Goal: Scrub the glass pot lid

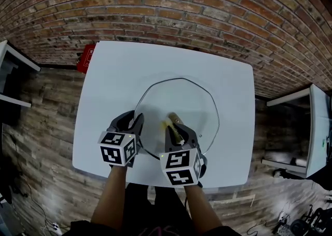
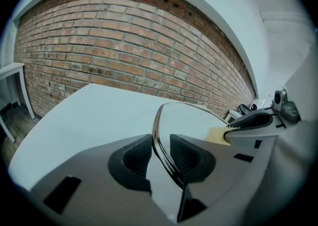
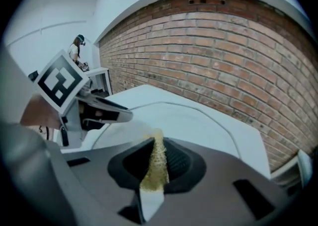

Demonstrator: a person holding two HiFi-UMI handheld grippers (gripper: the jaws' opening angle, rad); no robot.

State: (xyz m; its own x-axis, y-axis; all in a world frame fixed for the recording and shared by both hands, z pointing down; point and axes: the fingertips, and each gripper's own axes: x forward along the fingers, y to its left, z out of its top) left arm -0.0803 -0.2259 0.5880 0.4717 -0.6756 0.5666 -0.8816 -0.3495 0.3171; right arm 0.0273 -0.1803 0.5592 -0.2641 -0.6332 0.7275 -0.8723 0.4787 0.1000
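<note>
A large glass pot lid [image 1: 181, 102] lies on the white table [image 1: 114, 69]. My left gripper [image 1: 136, 121] is shut on the lid's near-left rim; in the left gripper view the metal rim [image 2: 161, 143] runs between the two pads. A thin yellow scrub sponge [image 1: 174, 126] stands on edge in my right gripper [image 1: 175, 128], which is shut on it over the lid's near part. In the right gripper view the sponge [image 3: 155, 163] sticks up between the jaws, with the lid [image 3: 184, 115] beyond.
A red object [image 1: 86, 57] sits by the table's far-left corner. White furniture stands at the left [image 1: 13, 74] and right [image 1: 306, 131]. A brick wall [image 1: 171, 1] runs behind the table. A person [image 3: 77, 48] stands far off in the right gripper view.
</note>
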